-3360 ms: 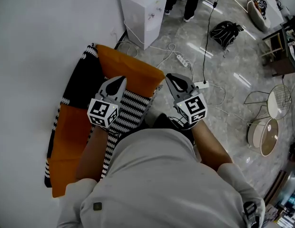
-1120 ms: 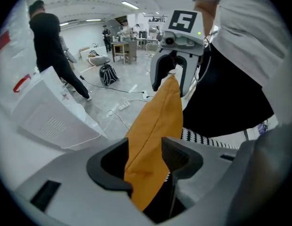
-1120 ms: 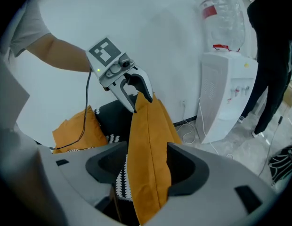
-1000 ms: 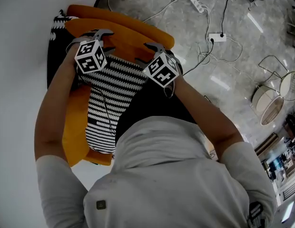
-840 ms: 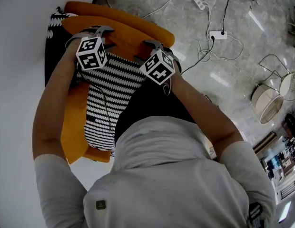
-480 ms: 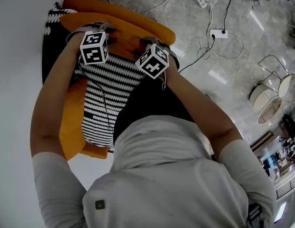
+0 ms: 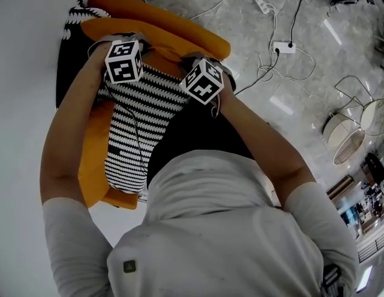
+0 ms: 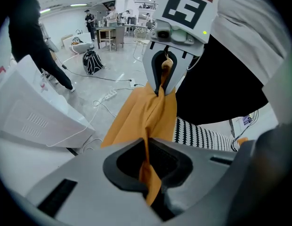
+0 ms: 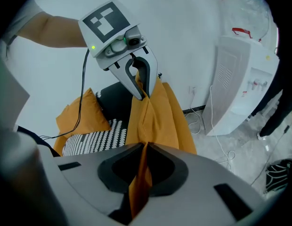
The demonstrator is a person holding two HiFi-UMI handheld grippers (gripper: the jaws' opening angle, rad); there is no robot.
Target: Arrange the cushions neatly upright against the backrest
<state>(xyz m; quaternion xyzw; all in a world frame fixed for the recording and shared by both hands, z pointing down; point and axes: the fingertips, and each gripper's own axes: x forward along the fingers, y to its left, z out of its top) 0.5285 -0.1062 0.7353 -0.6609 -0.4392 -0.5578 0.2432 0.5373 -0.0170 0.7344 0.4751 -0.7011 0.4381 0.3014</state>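
A: Entry one. State of the left claw [image 8: 147, 173]?

B: It has just been closing. Its pads now pinch a fold of the orange cushion [image 8: 143, 112], and the cloth runs straight through the gap.

A: And the right claw [image 9: 142, 171]?

B: Same reading. It has just been closing too, and orange cloth from the same cushion is bunched between its pads. Both claws grip the cushion's upper edge, near each other, pointing steeply down. Each shows up in the other's camera.

A: Where is the cushion?

B: At the end of the sofa [image 7: 69, 73] farthest from the person, the end nearest the white cabinet [image 9: 240, 79]. It hangs upright from the two claws. Whether it leans on the sofa's back, I cannot tell.

A: Anything else on the seat?

B: A striped cushion [image 7: 145, 110], black and white, lies flat just under the claws and reaches toward the person. A second orange cushion [image 7: 93, 159] sits beside it along the wall-side edge, touching it.

A: Surroundings?

B: The floor [image 7: 291, 104] is grey stone, with loose cables and a white power strip [image 7: 260, 2] well apart from the sofa.
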